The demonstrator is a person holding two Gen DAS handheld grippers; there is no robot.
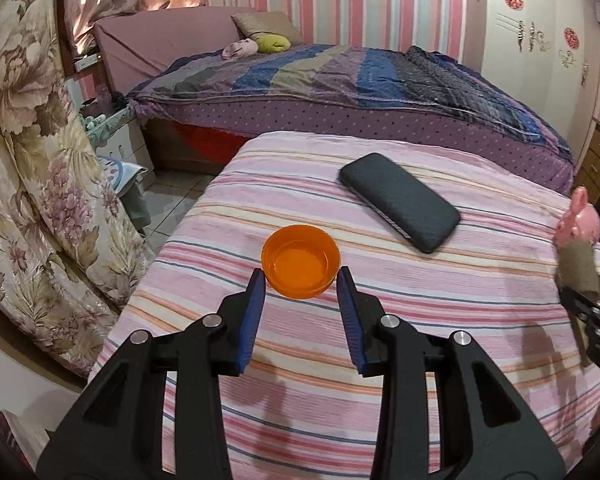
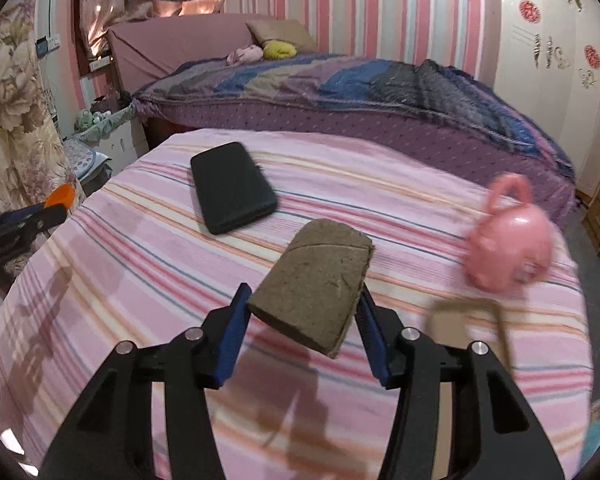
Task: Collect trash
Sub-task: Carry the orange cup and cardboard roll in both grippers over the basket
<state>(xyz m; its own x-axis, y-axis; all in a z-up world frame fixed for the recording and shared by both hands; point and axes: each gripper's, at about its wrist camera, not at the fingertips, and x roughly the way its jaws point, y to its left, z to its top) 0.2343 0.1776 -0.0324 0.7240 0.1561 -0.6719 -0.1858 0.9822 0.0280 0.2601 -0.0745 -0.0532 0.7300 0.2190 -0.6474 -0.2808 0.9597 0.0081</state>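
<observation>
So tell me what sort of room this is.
A bedroom, most likely. A bed with a striped purple and blue cover fills the back, with a pillow at its head, and a wardrobe with decorated doors stands at the right.

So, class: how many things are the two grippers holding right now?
2. An orange cup sits between the left gripper jaws; a flattened brown cardboard tube is clamped in the right gripper jaws.
</observation>
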